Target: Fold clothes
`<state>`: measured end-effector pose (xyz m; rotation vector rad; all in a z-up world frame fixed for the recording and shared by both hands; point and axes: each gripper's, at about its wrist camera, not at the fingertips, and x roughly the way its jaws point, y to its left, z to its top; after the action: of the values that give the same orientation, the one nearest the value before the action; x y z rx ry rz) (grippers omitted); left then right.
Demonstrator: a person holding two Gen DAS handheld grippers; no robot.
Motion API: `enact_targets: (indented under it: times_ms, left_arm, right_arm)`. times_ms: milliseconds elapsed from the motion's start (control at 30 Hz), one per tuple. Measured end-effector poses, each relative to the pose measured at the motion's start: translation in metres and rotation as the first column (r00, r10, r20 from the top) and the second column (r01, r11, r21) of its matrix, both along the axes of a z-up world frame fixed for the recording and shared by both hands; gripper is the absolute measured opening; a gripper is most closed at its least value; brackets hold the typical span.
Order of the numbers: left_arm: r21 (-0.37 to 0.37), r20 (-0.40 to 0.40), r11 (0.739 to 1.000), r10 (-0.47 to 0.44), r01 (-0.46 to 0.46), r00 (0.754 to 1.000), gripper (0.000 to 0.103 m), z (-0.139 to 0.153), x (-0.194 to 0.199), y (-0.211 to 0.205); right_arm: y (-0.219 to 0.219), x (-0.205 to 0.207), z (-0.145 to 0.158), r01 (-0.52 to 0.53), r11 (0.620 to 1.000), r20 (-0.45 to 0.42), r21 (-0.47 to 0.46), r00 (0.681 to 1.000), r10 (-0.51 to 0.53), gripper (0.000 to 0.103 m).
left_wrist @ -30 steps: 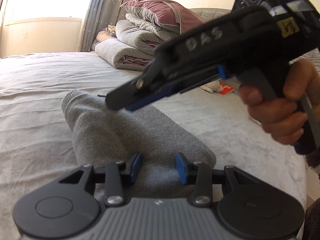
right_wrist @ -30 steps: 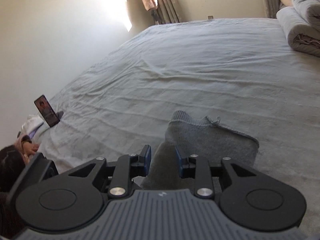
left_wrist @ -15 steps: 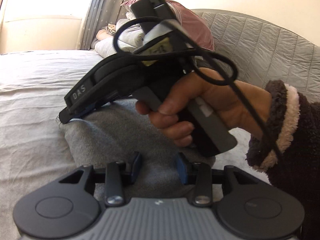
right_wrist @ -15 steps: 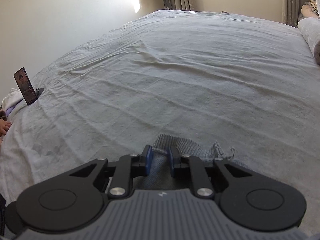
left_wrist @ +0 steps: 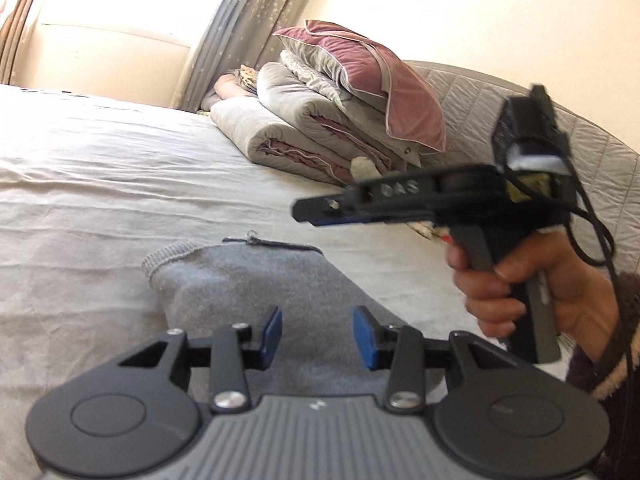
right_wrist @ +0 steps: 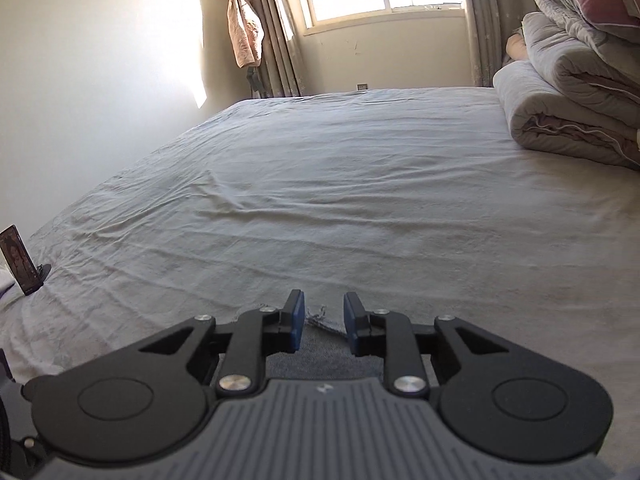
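- Left gripper (left_wrist: 317,334): pads apart, nothing pinched; grey cloth shows in the gap beneath, but whether the fingers rest on it cannot be told.
- Right gripper (right_wrist: 323,326): jaws opening; only the frayed far edge of the cloth shows between them, and neither pad presses on it. In the left wrist view it hangs in the air at 3 o'clock, above the cloth, held by a hand (left_wrist: 520,280) in a dark fleecy sleeve (left_wrist: 608,352).
- Grey sweater (left_wrist: 256,280): the task's garment, lying on the bed just ahead of the left gripper, folded into a narrow strip that runs toward 12 o'clock; ribbed edge at 11 o'clock, loose thread at the far end.
- Bed sheet (right_wrist: 360,200): pale, lightly creased, bare ahead of the sweater.
- Rolled quilts with a maroon pillow (left_wrist: 360,64): stacked at 1 o'clock, well apart from the sweater.
- Phone (right_wrist: 16,260): propped upright at 9 o'clock, on the bed's edge.
- Step in hand, judged: between folds, the far end let go.
- Next move, judged: calls for a fresh pinch on one end and carrying it over the other, edges kept square.
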<state>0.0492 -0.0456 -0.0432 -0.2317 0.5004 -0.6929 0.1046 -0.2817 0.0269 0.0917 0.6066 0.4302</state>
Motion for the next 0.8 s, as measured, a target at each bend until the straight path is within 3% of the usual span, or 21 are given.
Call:
enact_targets:
  times_ms: [133, 333, 533, 667, 800]
  left_arm:
    - [0.008, -0.006, 0.999, 0.037, -0.037, 0.999, 0.040, -0.003, 0.012, -0.005]
    - [0.085, -0.011, 0.996, 0.005, -0.004, 1.000, 0.040, -0.014, 0.014, -0.014]
    - [0.058, 0.007, 0.998, 0.019, -0.020, 1.000, 0.041, 0.004, 0.006, -0.002]
    - [0.051, 0.055, 0.998, -0.034, 0.031, 0.998, 0.041, 0.015, -0.009, 0.005]
    - [0.089, 0.067, 0.990, -0.112, 0.106, 0.991, 0.041, 0.015, -0.021, -0.003]
  right_arm:
    - [0.003, -0.023, -0.015, 0.025, 1.000, -0.016, -0.019, 1.000, -0.026, 0.025]
    - [0.005, -0.032, -0.049, 0.065, 0.994, -0.086, -0.086, 0.994, -0.073, 0.025]
    - [-0.011, -0.051, -0.029, 0.085, 0.996, -0.015, 0.022, 0.996, -0.085, 0.025]
    - [-0.017, -0.081, -0.011, 0.018, 0.999, 0.073, 0.049, 0.997, -0.021, 0.025]
    - [-0.009, -0.102, -0.013, -0.082, 0.996, 0.077, 0.020, 0.994, 0.080, 0.025]
